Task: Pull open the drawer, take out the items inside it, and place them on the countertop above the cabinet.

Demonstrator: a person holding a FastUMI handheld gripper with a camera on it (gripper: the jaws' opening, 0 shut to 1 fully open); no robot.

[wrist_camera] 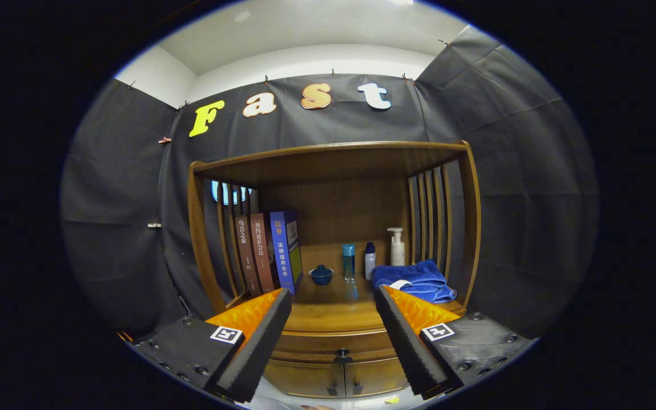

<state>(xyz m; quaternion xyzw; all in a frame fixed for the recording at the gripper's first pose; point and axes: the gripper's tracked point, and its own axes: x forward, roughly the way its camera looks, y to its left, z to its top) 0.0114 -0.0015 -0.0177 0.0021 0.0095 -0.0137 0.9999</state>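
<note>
The claw [332, 302] hangs in front of a wooden cabinet [333, 370], its two fingers [259, 336] spread wide apart with nothing between them. Through the gap, low and ahead, sits the drawer [328, 344], closed, with a small dark knob [342, 357] at the middle of its front. Whatever lies inside it cannot be seen. Below the drawer are two cabinet doors [305, 378], each with a small dark pull near the centre seam.

Beyond the fingertips lies the wooden worktop [328, 310], set inside an open shelf frame [333, 154] with slatted sides and a flat top. At the far left of the worktop stand three books [268, 253], upright and leaning a little against the slats. Right of them, a small blue lidded cup [321, 274] sits alone. Further right stand a slim teal bottle [349, 262], a small white bottle with a dark cap [369, 261] and a white pump bottle [397, 247], close together. A folded blue towel [416, 280] lies at the right end, just beyond the right finger.

Black cloth [533, 188] hangs behind and to both sides of the cabinet, with a white wall and ceiling [316, 34] above.
</note>
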